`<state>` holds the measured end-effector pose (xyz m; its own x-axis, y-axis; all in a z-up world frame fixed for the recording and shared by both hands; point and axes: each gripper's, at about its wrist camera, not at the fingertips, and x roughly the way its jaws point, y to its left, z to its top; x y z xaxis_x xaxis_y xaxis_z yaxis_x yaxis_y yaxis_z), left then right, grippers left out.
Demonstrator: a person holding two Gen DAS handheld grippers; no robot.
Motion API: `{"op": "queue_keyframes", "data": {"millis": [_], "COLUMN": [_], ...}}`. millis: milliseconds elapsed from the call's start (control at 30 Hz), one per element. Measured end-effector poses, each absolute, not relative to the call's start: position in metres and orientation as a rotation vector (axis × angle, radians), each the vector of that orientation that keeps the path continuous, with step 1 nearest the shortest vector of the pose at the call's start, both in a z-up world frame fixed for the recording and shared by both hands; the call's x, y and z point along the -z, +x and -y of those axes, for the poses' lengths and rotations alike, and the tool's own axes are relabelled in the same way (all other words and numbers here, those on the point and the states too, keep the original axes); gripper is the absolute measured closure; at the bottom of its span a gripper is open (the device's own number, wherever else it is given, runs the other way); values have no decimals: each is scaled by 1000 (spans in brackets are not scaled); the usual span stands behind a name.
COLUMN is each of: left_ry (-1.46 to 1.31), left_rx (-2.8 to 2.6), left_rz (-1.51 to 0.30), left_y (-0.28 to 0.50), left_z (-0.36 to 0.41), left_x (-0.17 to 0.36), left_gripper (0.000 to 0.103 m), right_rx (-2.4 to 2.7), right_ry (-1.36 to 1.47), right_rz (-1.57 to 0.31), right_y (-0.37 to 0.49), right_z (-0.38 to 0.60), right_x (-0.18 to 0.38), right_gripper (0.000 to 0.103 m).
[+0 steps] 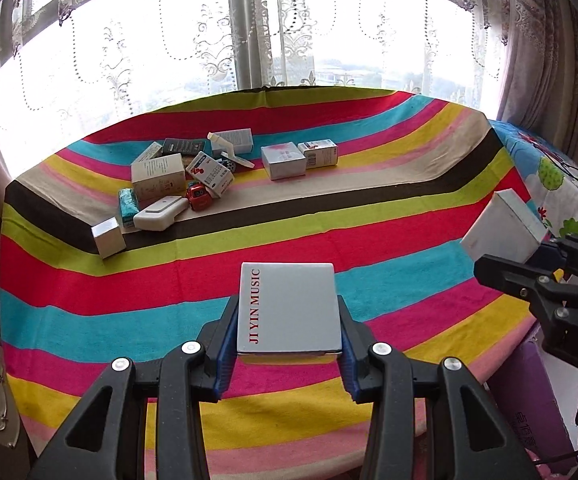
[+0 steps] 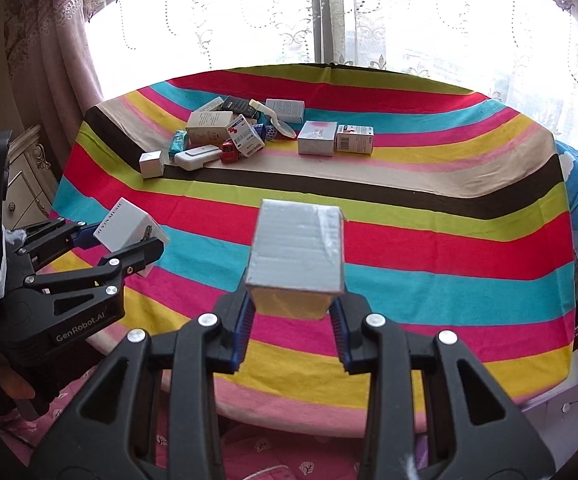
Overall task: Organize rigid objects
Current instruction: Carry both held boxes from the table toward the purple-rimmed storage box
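My left gripper (image 1: 287,344) is shut on a flat grey box (image 1: 289,306) printed "JI YIN MUSIC", held above the striped tablecloth (image 1: 369,216). It shows too in the right wrist view (image 2: 129,226). My right gripper (image 2: 293,320) is shut on a silver-grey box (image 2: 297,250), held above the near half of the table; it also shows in the left wrist view (image 1: 501,228). A pile of small boxes (image 1: 177,176) with a red toy (image 1: 199,196) lies at the far left of the table.
Two boxes (image 1: 297,158) sit side by side at the far middle. A small silver cube (image 1: 108,236) and a white device (image 1: 159,213) lie beside the pile. A cabinet (image 2: 29,176) stands left of the table; a printed cloth (image 1: 557,184) is at its right.
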<state>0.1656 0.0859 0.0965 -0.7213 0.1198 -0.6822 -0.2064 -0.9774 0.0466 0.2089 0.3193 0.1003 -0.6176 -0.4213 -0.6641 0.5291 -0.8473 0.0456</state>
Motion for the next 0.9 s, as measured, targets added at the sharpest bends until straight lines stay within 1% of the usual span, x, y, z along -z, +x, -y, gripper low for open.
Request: {"op": "queue_keyframes", "data": {"millis": [233,533,900], "left_ry": [-1008,-905,-870], "left_rx": [-2670,-2497,-2232], "left_rz": [-270,-406,-584], "left_y": [185,216,251], "left_z": [-129,-206,-299], "left_x": [-112,-127,-115], "left_gripper": [60,60,60], "right_rx": [2481,2602,2724], "right_ry": [941,936,1041], "right_rz": [-175,-63,66], "right_y": [228,247,266], "right_z": [-371,-443,-522], "right_x": [-103,-111,-89], "right_gripper": [64,64,64]}}
